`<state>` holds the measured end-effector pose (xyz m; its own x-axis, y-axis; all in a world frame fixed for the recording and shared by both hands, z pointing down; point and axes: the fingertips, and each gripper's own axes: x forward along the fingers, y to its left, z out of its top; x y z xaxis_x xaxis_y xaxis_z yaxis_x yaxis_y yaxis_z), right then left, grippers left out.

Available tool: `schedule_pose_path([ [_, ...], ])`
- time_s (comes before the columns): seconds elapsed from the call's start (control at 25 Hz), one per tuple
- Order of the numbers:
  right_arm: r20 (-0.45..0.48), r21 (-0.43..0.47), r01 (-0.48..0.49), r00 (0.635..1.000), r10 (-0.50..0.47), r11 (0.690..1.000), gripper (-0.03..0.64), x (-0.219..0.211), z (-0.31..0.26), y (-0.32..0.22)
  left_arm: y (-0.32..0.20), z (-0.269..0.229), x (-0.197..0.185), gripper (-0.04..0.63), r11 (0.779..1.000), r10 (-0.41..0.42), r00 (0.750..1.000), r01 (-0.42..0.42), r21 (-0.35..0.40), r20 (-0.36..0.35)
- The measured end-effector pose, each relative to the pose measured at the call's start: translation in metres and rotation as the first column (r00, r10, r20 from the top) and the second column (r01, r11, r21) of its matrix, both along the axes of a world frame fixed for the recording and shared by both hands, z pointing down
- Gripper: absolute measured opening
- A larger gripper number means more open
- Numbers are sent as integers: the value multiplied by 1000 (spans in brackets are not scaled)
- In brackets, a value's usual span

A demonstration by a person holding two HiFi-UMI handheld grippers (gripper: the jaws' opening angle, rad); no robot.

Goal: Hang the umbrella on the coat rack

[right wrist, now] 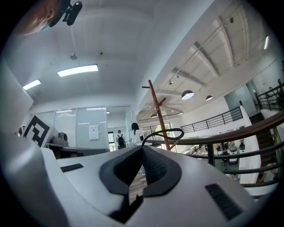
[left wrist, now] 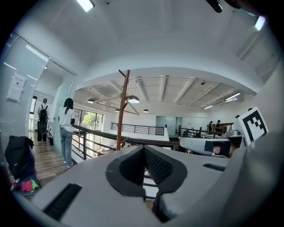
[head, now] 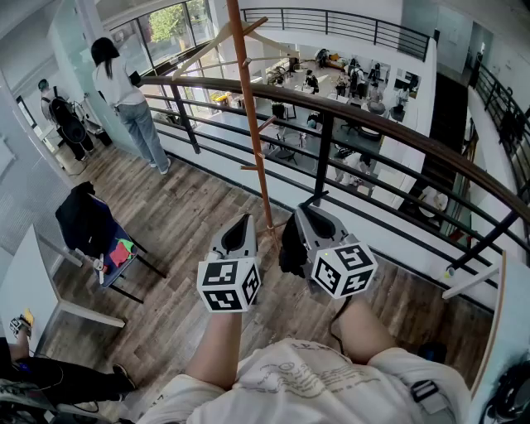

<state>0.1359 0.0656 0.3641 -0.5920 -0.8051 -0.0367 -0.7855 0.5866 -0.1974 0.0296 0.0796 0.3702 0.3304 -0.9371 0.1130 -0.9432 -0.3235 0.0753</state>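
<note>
So my right gripper has its jaws pinched shut on the black umbrella. It's bunched up just left of the gripper, low center of the frame, with its strap loop poking past the tips. My left gripper has its jaws closed on nothing. The coat rack stands upper middle, by the railing.

Light: was bright and even, coming from windows and ceiling strip lights.
Shadows: stayed soft, faint.
Distortion: fisheye bending, dark corners in gripper views.
Focus: looked sharp.
</note>
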Motion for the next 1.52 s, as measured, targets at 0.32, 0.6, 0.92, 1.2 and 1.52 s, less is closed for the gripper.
schedule_pose_path([
  [0.32,-18,-13,-36,999,36,999,6,-18,0,-7,-5,-6,-23,-3,1000,19,1000,-19,-4,-20],
  [0.6,-25,-14,-71,997,71,997,6,-30,9,-10,-5,4,-35,-3,999,42,999,-42,1,-15],
  [0.92,-27,-4,-110,994,110,994,6,-81,18,-13,-8,24,-93,-3,998,69,998,-70,-12,-10],
  [1.2,-37,-6,-109,993,109,994,6,-101,-5,10,12,11,-112,-3,995,95,995,-97,-35,-35],
  [1.52,-27,-18,-59,998,59,998,6,-126,33,-23,-24,52,-129,-3,993,104,994,-105,-56,-26],
])
